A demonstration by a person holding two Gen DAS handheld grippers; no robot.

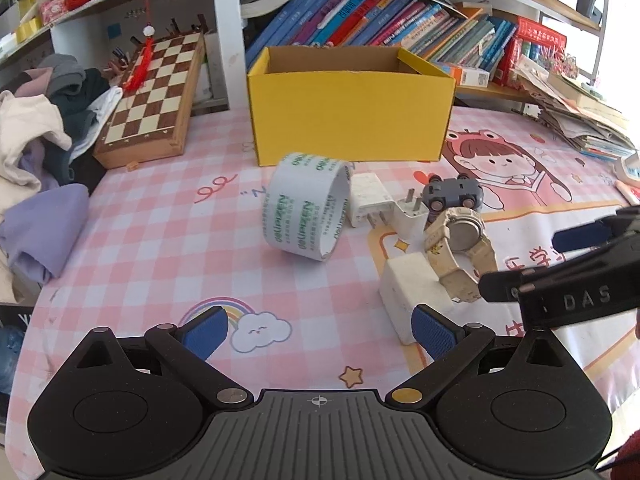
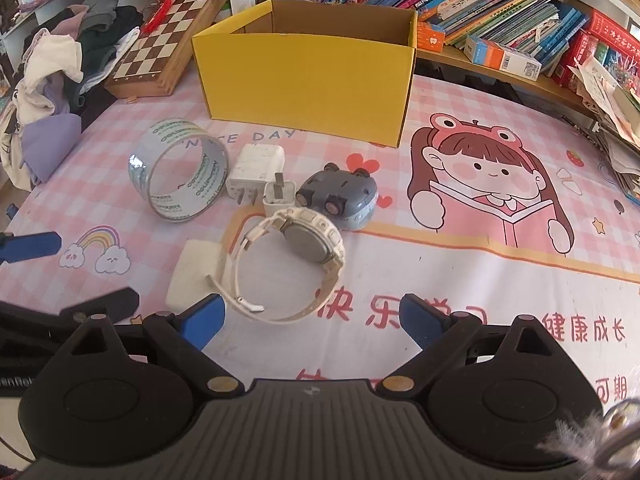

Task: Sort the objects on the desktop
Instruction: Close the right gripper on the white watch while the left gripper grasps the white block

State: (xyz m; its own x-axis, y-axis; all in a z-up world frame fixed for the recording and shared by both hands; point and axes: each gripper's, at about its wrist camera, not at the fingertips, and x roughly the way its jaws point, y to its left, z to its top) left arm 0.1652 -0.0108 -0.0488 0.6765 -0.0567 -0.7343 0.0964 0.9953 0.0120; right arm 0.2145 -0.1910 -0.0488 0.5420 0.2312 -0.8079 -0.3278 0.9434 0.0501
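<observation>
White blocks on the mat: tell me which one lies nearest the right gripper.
The plain white block without visible prongs, beside the watch strap and just ahead of the right gripper. The two pronged chargers lie farther back.

Both wrist views look steeply down, sharing the yellow box

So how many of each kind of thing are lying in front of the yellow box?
Tape roll: 1
White chargers: 2
White block: 1
Toy car: 1
Watch: 1
Total: 6
</observation>
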